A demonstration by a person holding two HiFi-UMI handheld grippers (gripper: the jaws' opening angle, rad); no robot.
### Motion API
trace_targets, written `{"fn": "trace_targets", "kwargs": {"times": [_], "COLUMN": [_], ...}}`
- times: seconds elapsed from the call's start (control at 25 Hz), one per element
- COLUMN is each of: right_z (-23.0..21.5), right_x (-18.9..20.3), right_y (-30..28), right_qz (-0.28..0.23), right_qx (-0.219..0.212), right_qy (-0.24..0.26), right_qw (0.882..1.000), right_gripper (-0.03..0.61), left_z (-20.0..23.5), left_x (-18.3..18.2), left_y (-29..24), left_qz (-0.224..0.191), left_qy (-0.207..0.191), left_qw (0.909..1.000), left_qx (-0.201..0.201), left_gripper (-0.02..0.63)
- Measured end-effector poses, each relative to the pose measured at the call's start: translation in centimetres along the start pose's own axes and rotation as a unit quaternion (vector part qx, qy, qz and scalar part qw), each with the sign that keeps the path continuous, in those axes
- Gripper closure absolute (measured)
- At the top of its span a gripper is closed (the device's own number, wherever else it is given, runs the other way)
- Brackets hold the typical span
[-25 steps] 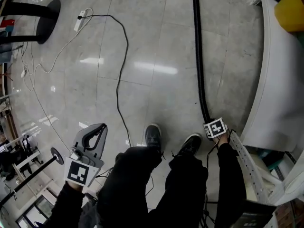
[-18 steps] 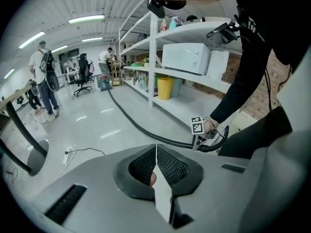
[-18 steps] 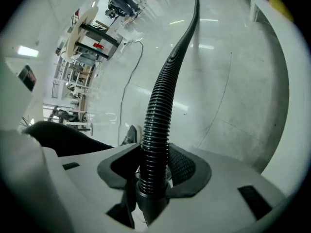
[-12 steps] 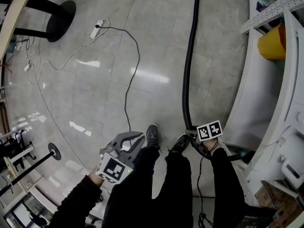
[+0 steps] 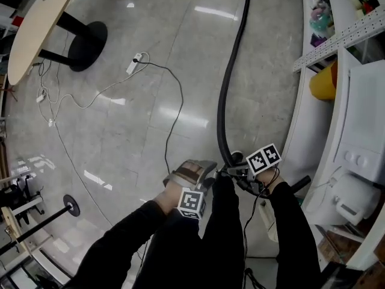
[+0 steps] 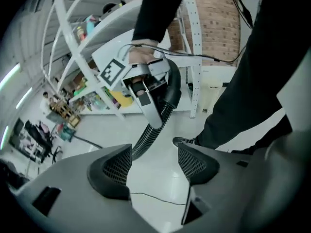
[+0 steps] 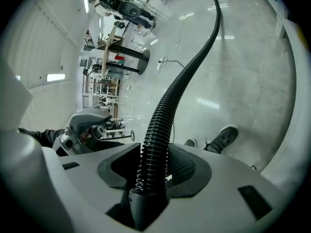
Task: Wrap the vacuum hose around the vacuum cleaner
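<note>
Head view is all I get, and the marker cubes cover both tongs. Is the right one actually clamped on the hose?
Observer: Yes. The right tongs are shut on the ribbed hose, just above its smooth end cuff.
Operator: And the left?
Observer: The left tongs have just been opening. They stand apart with nothing between them, and the hose runs past beyond them.
</note>
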State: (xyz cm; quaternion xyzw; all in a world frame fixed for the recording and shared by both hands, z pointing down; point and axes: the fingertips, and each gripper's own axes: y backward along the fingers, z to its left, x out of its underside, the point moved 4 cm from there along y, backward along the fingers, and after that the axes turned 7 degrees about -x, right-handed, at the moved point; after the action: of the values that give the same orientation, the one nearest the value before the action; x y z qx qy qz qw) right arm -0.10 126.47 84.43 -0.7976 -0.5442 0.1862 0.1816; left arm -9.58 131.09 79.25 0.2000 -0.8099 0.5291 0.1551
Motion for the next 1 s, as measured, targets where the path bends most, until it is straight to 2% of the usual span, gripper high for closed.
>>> {"fn": "trace_targets", "kwargs": {"times": [0.12, 0.2, 0.32, 0.36, 0.4, 0.44, 0.6, 0.68, 0.76, 0.84, 0.88, 0.92, 1.0], "right_z": [5.1, 7.7, 10.8, 11.8, 12.6, 13.2, 15.2, 17.0, 20.2, 25.5, 29.0, 32.6, 39.2], "right_x": [-1.4, -2.8, -4.9, -5.4, -5.8, -6.4, -9.2, -11.7, -16.5, -22.4, -25.2, -27.4, -29.8], "right_y": [2.0, 3.9, 7.3, 8.3, 9.3, 10.3, 15.1, 17.5, 20.5, 24.8, 27.4, 30.4, 36.2], "right_qz": [0.017, 0.038, 0.074, 0.083, 0.093, 0.105, 0.146, 0.142, 0.088, -0.03, -0.107, -0.183, -0.315], "right_qx": [-0.028, -0.039, -0.053, -0.062, -0.067, -0.065, -0.033, 0.0, 0.026, 0.021, 0.008, -0.009, -0.05], "right_qy": [-0.018, -0.008, 0.021, 0.028, 0.036, 0.044, 0.087, 0.153, 0.241, 0.312, 0.348, 0.382, 0.434], "right_qw": [0.999, 0.998, 0.996, 0.994, 0.993, 0.991, 0.985, 0.978, 0.966, 0.949, 0.932, 0.906, 0.843], "right_gripper": [0.397, 0.397, 0.397, 0.397, 0.396, 0.396, 0.387, 0.379, 0.379, 0.379, 0.379, 0.379, 0.379], "left_z": [4.5, 8.0, 11.4, 12.0, 12.7, 13.5, 17.9, 20.1, 22.1, 24.0, 25.2, 26.6, 29.9], "left_x": [-1.9, -3.1, -4.8, -5.3, -5.9, -6.7, -9.5, -10.1, -9.9, -9.4, -9.1, -9.0, -8.8], "left_y": [0.1, -0.4, -1.8, -2.1, -2.3, -2.4, -2.1, -1.7, -1.4, -1.0, -0.6, -0.1, 1.2], "left_qz": [-0.004, -0.008, -0.019, -0.026, -0.035, -0.042, -0.041, -0.038, -0.029, -0.023, -0.024, -0.028, -0.044], "left_qy": [-0.065, -0.093, -0.115, -0.115, -0.112, -0.108, -0.078, -0.046, -0.005, 0.062, 0.104, 0.146, 0.223], "left_qw": [0.9977, 0.9954, 0.9932, 0.9928, 0.9925, 0.9922, 0.9933, 0.9951, 0.9956, 0.9925, 0.9885, 0.9826, 0.9672], "left_qx": [-0.018, -0.024, 0.008, 0.023, 0.036, 0.046, 0.074, 0.079, 0.088, 0.103, 0.108, 0.111, 0.113], "left_gripper": [0.301, 0.296, 0.298, 0.308, 0.367, 0.396, 0.414, 0.422, 0.431, 0.436, 0.436, 0.436, 0.436]}}
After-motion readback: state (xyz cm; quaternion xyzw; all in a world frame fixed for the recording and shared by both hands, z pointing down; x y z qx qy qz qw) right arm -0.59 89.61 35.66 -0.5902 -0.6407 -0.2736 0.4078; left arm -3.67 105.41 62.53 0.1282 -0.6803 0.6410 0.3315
